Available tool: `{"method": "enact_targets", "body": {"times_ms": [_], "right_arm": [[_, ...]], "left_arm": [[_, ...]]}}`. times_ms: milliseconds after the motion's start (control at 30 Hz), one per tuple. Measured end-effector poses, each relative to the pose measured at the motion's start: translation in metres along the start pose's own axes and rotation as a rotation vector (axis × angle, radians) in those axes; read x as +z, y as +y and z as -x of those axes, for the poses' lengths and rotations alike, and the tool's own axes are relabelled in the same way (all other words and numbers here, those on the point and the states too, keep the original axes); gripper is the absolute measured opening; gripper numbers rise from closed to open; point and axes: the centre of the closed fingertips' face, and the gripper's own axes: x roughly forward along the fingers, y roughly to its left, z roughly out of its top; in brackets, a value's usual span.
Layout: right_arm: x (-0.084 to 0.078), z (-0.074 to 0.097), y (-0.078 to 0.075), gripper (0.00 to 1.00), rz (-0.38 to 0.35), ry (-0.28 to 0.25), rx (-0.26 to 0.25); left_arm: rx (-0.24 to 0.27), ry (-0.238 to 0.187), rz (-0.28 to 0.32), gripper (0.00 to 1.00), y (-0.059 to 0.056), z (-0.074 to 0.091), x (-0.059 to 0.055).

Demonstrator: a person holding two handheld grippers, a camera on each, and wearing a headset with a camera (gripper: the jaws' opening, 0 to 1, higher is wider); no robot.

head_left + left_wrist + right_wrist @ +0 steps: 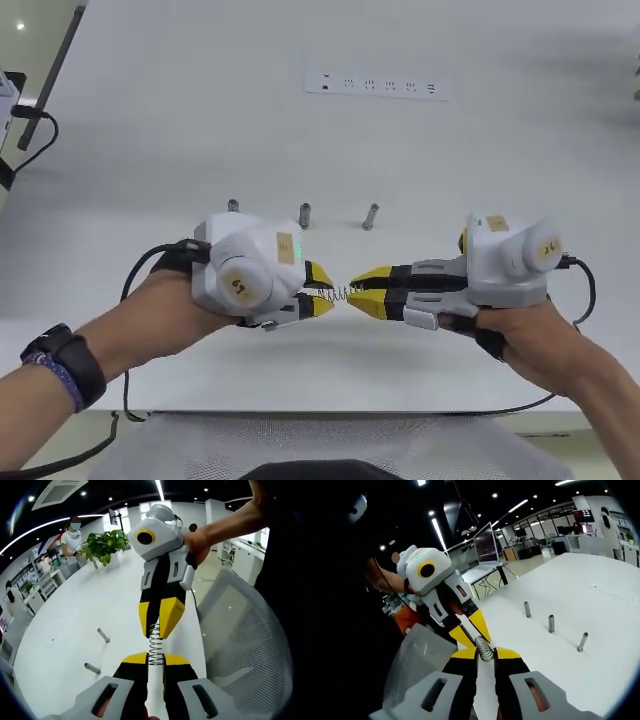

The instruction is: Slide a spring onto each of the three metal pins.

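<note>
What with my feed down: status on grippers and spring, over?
Left gripper, right gripper both shut on one spring, held above table. Three pins beyond. Nothing in the way.

In the head view the spring (338,293) at the centre is too small for us to count its coils, and both its ends are hidden inside the yellow jaws. The left gripper (324,289) covers the foot of the leftmost pin (233,205).
</note>
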Motion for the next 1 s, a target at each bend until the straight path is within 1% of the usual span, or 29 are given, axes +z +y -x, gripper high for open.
{"method": "enact_targets", "body": {"times_ms": [133,300,400,467,733,833,967,1000], "right_arm": [[0.002,0.001,0.000,0.10,0.004,0.003,-0.003],[0.008,0.002,0.001,0.10,0.032,0.015,-0.011],[0.014,0.003,0.004,0.09,0.048,0.021,-0.014],[0.020,0.004,0.007,0.09,0.051,0.012,-0.007],[0.029,0.006,0.009,0.09,0.091,0.035,-0.024],[0.035,0.008,0.009,0.09,0.113,0.043,-0.030],[0.037,0.009,0.007,0.09,0.136,0.064,-0.038],[0.036,0.009,0.004,0.09,0.143,0.069,-0.042]], "left_arm": [[0.000,0.002,0.003,0.02,0.001,-0.001,0.000],[0.004,-0.005,0.006,0.02,0.003,-0.002,0.003],[0.007,-0.011,0.007,0.02,0.004,-0.002,0.005],[0.011,-0.009,0.005,0.02,0.006,-0.003,0.006],[0.011,-0.030,0.014,0.02,0.010,-0.007,0.013],[0.012,-0.044,0.021,0.02,0.012,-0.010,0.017],[0.014,-0.059,0.027,0.02,0.014,-0.014,0.022],[0.015,-0.062,0.029,0.02,0.014,-0.014,0.023]]}}
